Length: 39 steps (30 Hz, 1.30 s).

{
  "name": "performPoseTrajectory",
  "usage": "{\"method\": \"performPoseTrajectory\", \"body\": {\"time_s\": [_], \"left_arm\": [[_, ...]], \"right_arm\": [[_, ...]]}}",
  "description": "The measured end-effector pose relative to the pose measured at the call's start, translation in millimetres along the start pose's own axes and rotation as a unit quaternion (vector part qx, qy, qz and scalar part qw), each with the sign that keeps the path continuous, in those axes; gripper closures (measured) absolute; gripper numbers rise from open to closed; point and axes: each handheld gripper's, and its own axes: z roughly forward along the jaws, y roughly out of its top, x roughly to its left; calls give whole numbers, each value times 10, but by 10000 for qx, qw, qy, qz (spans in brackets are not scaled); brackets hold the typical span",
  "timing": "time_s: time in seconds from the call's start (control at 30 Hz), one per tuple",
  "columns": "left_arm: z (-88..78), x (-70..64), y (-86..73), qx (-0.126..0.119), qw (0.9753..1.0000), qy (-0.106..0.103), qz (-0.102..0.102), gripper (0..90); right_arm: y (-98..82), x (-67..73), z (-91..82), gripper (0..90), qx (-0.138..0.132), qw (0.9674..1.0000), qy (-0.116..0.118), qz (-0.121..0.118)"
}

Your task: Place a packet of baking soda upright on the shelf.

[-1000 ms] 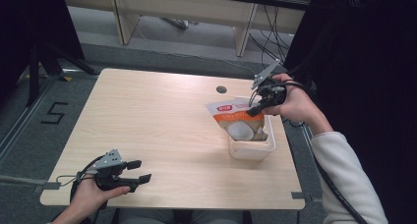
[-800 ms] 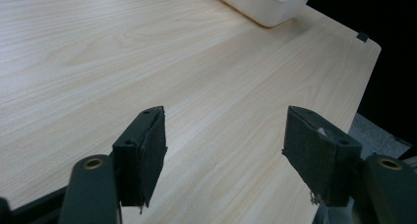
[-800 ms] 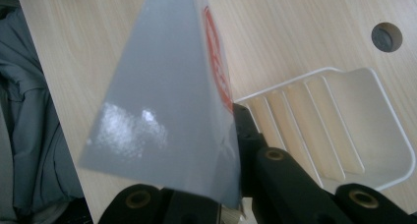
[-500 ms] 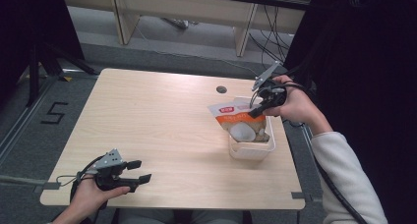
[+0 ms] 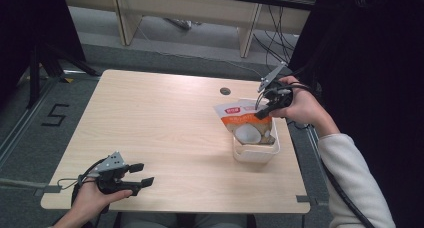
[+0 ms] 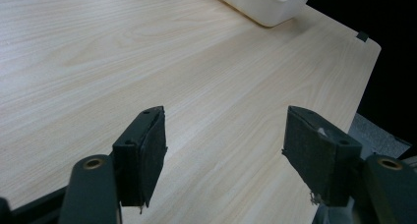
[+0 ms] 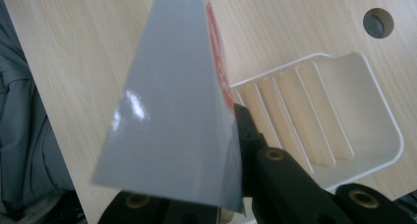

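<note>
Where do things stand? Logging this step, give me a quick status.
Right gripper shut on snack pouch, pouch held over white bin. Left gripper open, holding nothing, low over wooden table. Nothing in the way.

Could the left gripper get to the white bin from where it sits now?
Probably yes: the left gripper is open, and bare table lies between it and the white bin, though the right gripper holds a pouch there.

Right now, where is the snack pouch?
In the high view the snack pouch is at the table's right side, clamped by the right gripper and standing in the white bin, just below the table's cable hole.
</note>
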Motion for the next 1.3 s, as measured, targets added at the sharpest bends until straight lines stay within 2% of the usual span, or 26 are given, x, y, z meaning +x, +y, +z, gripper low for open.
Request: {"method": "performPoseTrajectory", "body": {"time_s": [0.2,0.27,0.37,0.43,0.47,0.53,0.6,0.8,0.9,0.93,0.97,1.1,1.13,1.17,1.23,1.3], "left_arm": [[2,-6,-3,-6,10000,5,-52,320],[0,4,-1,11,10000,-7,6,320],[4,-6,-4,-6,10000,-1,-71,320],[2,-4,-3,-6,10000,-2,-50,320],[-2,7,-1,18,10000,-8,19,320],[-1,5,-1,15,10000,-7,2,320],[4,-4,-3,-6,10000,-5,-42,320],[4,-5,-5,-5,10000,-2,-83,321],[5,-6,-4,-6,10000,-4,-79,321],[5,-6,-4,-6,10000,-4,-79,321],[2,-2,-4,6,10000,-3,-68,321],[4,-6,-5,-6,10000,-1,-86,321],[0,-3,-3,4,10000,3,-57,321],[-2,-2,-3,10,10000,8,-55,321],[2,-2,-5,15,10000,3,-76,321],[6,-6,-4,-6,10000,-6,-76,321]], "right_arm": [[2,2,-8,900,49,9999,-85,39],[1,-1,-3,900,58,10000,-45,-12],[-1,-2,-3,900,133,9999,-69,-27],[-2,-2,-4,900,138,9999,-71,-31],[-3,7,-15,900,231,9997,-46,-44],[0,0,-17,900,271,9996,-15,-87],[-6,11,-13,900,252,9996,-115,-37],[-28,-12,2,900,308,9994,-162,-11],[-36,-35,-5,900,385,9992,-70,-32],[-36,-35,-5,900,385,9992,-70,-32],[-49,-36,2,900,367,9992,-169,12],[-54,-42,6,900,387,9992,-117,-33],[-52,-35,-12,900,482,9988,-98,42],[-57,-40,-20,900,433,9990,-63,-33],[-68,-46,-25,900,455,9988,-162,-46],[-75,-46,-19,900,447,9989,-160,-33]]}}
